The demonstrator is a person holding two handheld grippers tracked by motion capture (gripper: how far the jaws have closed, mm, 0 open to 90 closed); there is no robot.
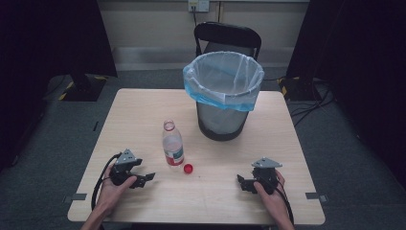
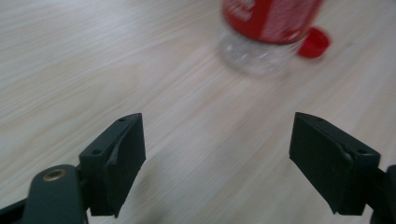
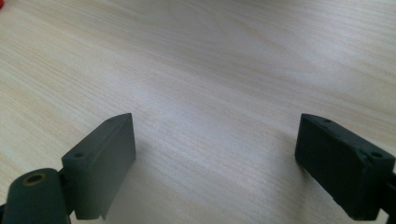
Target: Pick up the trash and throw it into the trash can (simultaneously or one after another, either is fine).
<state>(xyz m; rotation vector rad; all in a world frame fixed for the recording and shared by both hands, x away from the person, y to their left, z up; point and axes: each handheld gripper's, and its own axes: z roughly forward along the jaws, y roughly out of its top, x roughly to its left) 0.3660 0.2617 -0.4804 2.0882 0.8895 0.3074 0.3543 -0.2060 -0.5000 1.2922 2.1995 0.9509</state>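
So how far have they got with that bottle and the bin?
Done: the red cap is off and lies on the table beside the upright bottle. In hand: nothing; the left gripper and right gripper are both open and empty. Probably left: putting the bottle and cap into the lined bin.

Light wood table (image 1: pixel 143 115) on grey floor. Uncapped clear bottle (image 1: pixel 173 143) with red label stands upright mid-table, red cap (image 1: pixel 188 168) lying just beside its base. Mesh bin (image 1: pixel 223 91) with clear/blue liner at the far side, empty as far as visible. Black chair (image 1: pixel 228 37) behind it, wall outlet (image 1: pixel 198 5) above, cables (image 1: pixel 311 103) on floor at right
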